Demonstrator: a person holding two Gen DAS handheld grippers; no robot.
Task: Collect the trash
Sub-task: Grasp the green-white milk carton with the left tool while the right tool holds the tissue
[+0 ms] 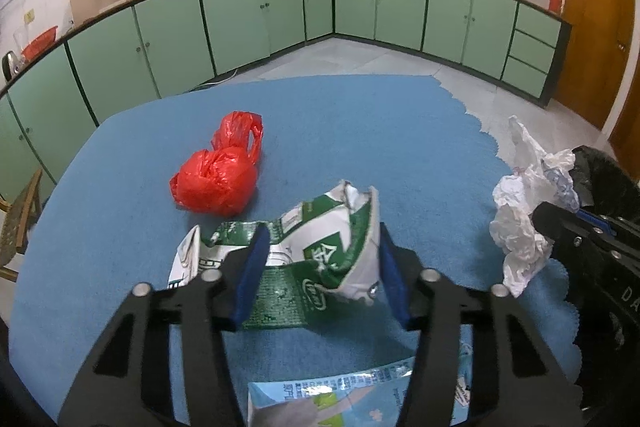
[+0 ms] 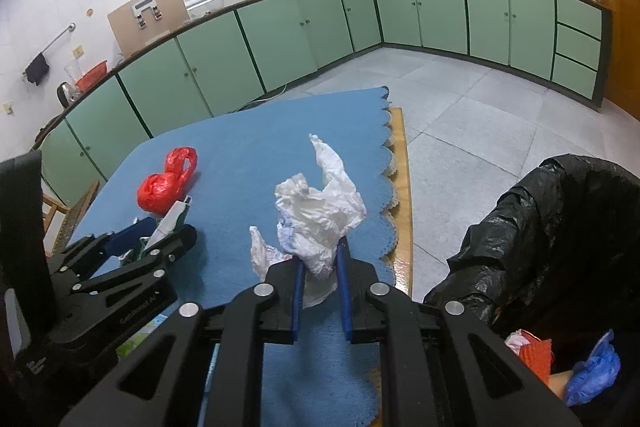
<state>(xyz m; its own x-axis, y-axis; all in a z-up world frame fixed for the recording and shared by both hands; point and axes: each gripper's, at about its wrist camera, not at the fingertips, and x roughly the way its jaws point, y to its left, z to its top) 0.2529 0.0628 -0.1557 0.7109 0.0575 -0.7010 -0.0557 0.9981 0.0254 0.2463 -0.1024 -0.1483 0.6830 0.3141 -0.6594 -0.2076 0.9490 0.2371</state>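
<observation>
A crumpled green-and-white wrapper [image 1: 320,251] is lying between the jaws of the left gripper [image 1: 320,275], its long axis running across them from lower left to upper right; the blue pads [image 1: 252,275] are closing in on its two sides and appear to be clamping it. The wrapper is flattened at one end and puffed at the other, printed in green, and resting on the blue cloth [image 1: 360,131] covering the surface. To its right, the right gripper [image 2: 320,263] is holding a wad of crumpled white plastic [image 2: 320,215], jaws pinched on it, and is the nearer of the two to the black-lined trash bin [image 2: 552,227] waiting off the surface's right edge. A knotted red plastic bag [image 1: 218,175] is sitting farther back, untouched, and a pale blue packet [image 1: 328,399] is lying beneath the left gripper.
</observation>
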